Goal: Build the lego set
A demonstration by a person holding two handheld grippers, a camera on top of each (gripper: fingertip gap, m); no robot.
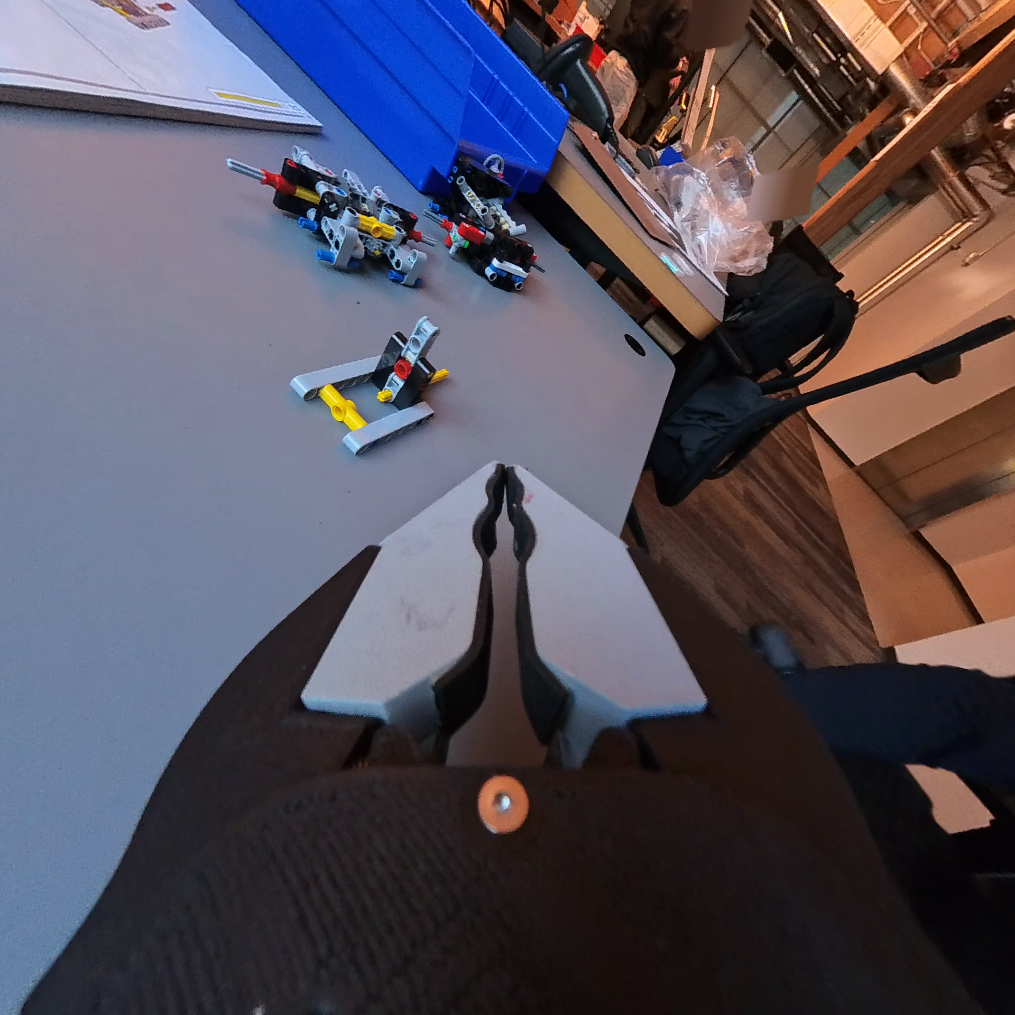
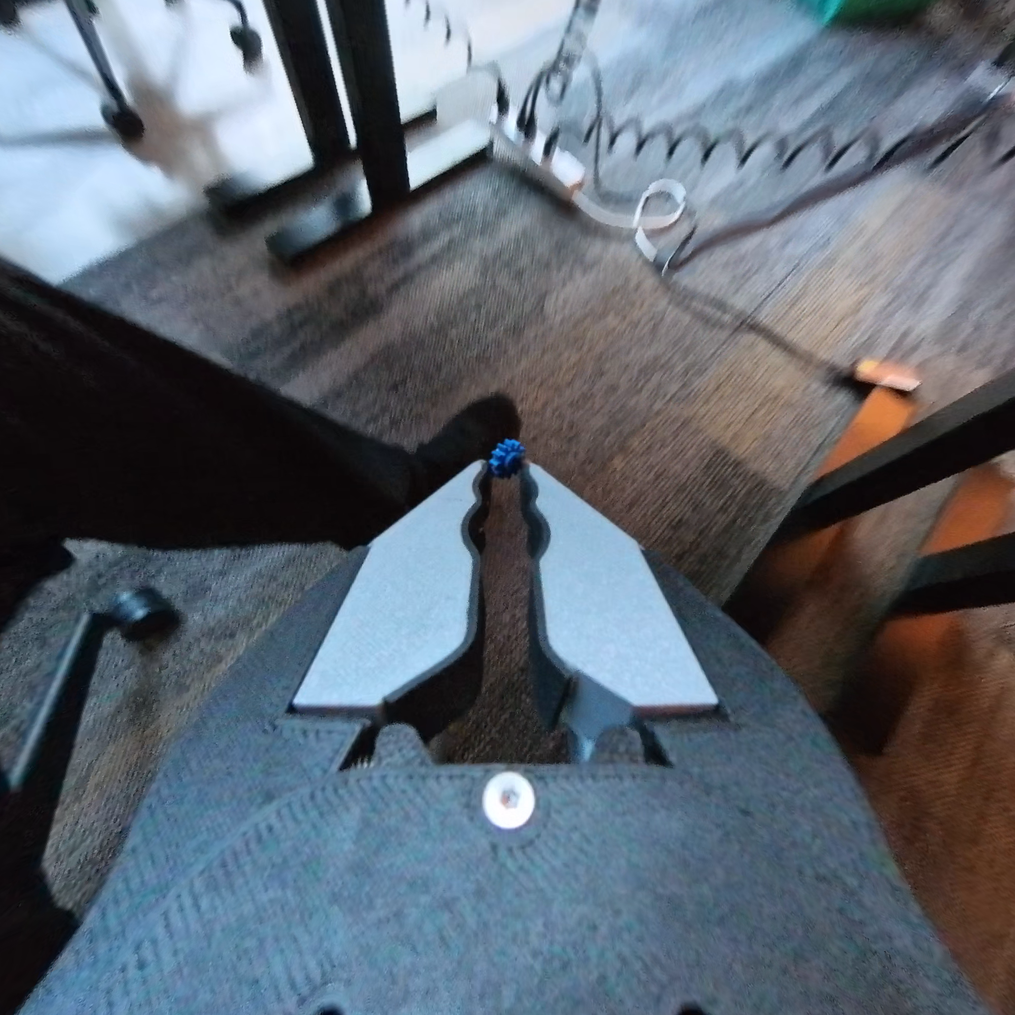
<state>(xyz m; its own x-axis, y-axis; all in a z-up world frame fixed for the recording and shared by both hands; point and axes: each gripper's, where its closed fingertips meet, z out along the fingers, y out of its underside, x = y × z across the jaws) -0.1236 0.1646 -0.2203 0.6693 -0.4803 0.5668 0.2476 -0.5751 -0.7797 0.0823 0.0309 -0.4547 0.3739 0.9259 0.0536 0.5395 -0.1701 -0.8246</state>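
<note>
Left gripper point(image 1: 504, 468): jaws clenched, pads meeting at the tips with nothing between them, poised above the desk point(image 1: 137, 494) close to its right edge. Directly ahead of the tips and slightly to their left lies a small frame point(image 1: 365, 387) of two grey beams joined by a yellow connector, flat on the desk, with a black block and an upright grey piece at its far end; its beams run obliquely across the line of the fingers. Farther along the same line, toward the far right corner, lie two larger assemblies point(image 1: 351, 219), point(image 1: 486, 236) beside a blue bin point(image 1: 428, 82); a booklet point(image 1: 137, 71) occupies the far left.

Right gripper point(image 2: 505, 464): fingertips grasping a small blue gear point(image 2: 506, 458), held out over the carpet point(image 2: 604, 384), away from the desk. A dark shoe point(image 2: 478, 425) lies beyond the gear. This view is blurred.
</note>
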